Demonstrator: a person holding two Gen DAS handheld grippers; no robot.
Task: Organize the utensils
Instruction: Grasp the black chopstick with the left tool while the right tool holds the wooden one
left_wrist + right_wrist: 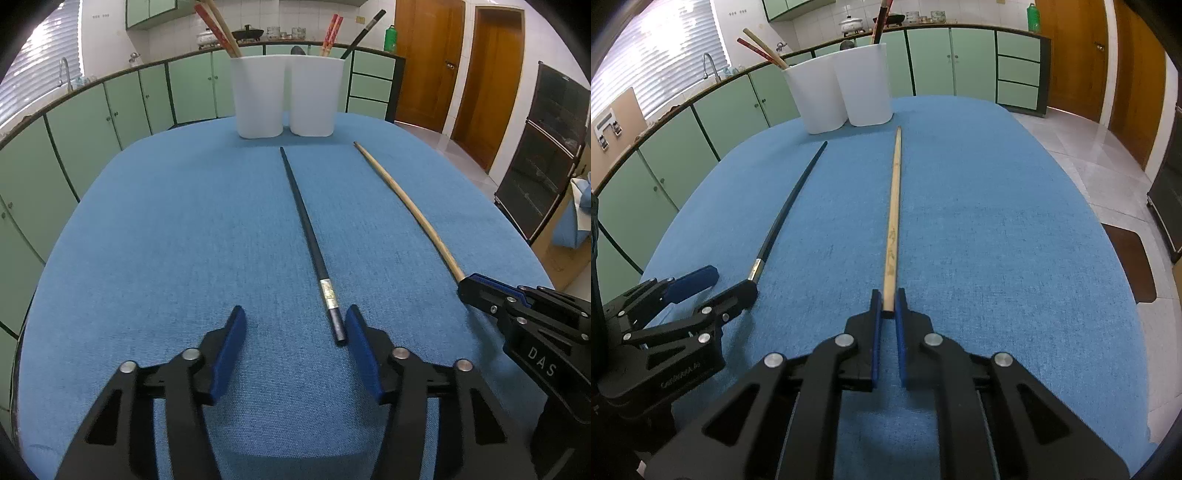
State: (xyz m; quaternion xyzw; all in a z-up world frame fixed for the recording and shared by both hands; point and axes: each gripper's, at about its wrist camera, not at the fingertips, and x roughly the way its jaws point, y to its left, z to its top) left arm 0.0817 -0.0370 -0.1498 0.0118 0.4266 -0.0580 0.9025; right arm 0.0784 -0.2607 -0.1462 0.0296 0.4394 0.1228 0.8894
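A black chopstick with a silver band lies on the blue tablecloth, pointing at two white holders. My left gripper is open; the chopstick's near end lies just inside its right finger. A wooden chopstick lies to the right of the black one. My right gripper is shut on the wooden chopstick's near end, low on the cloth. The holders hold several red, wooden and black chopsticks.
The table is oval, with tiled floor to the right. Green cabinets curve behind and to the left. Wooden doors stand at the back right. A dark glass cabinet stands on the right.
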